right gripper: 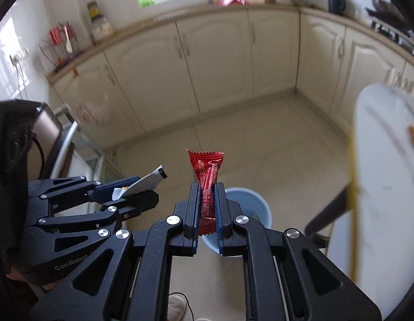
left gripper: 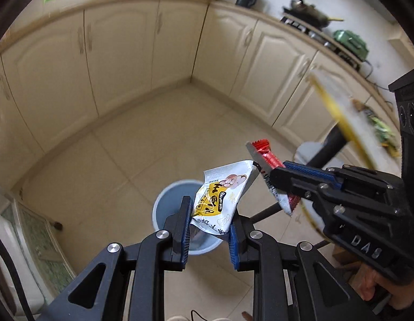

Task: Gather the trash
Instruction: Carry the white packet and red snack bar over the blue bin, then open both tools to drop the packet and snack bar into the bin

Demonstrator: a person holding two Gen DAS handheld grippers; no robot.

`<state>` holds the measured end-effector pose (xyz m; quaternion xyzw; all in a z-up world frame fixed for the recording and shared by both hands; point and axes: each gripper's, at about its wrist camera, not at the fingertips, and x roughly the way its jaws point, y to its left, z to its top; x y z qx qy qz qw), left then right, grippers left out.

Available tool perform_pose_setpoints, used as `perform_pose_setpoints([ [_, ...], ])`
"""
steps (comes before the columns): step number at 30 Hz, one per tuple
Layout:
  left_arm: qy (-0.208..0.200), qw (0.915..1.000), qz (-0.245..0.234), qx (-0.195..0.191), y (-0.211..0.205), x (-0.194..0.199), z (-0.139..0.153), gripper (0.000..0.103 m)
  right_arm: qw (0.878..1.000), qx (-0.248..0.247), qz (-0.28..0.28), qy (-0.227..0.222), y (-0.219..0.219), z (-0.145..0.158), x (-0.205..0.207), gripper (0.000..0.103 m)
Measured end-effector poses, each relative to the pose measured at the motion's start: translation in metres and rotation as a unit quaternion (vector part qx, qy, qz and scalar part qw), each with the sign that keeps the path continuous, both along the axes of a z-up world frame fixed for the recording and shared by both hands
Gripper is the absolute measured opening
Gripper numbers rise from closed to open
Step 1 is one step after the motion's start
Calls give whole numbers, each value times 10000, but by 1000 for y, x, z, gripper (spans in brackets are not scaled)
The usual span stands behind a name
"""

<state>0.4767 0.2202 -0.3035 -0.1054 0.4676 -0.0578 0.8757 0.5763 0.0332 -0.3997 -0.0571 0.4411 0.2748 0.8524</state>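
My left gripper (left gripper: 210, 214) is shut on a white and yellow snack wrapper (left gripper: 220, 198) and holds it above a light blue trash bin (left gripper: 164, 208) on the floor. My right gripper (right gripper: 208, 200) is shut on a red wrapper (right gripper: 208, 176), above and just left of the same bin (right gripper: 249, 203). In the left wrist view the right gripper (left gripper: 280, 179) comes in from the right with the red wrapper (left gripper: 268, 157). In the right wrist view the left gripper (right gripper: 138, 191) is at the left with its wrapper (right gripper: 148, 180) seen edge on.
A round white table with a yellow rim (right gripper: 380, 176) stands at the right, with more wrappers on it (left gripper: 380, 128). Cream cabinets (left gripper: 121, 53) line the far walls. A low glass stand (left gripper: 33, 230) is at the left. The tiled floor (left gripper: 142, 139) lies around the bin.
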Motion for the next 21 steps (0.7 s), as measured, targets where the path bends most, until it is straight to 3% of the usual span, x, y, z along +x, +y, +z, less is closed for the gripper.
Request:
perform_pose_setpoints([
  [5,621,9979,-103,-135,2,43,-59,20,9973,-347,-35,638,16,-78,45,11],
  [9,970,9951,-119,-151,2,76,-99,21,9948,-317,-195,951,11,-117,78,11],
  [12,1132,9935,-51,-125,4,93,-119,31,9938,-407,-303,986,7,-133,97,16],
  [15,1190,9929,49,1,3,101,-129,52,9931,-413,-366,1034,2,-142,107,28],
  [17,1174,9931,65,-14,-3,103,-131,52,9931,-395,-415,1025,-1,-144,108,34],
  [21,1134,9933,229,-43,-2,97,-128,52,9929,-336,-475,1039,-8,-144,108,37],
])
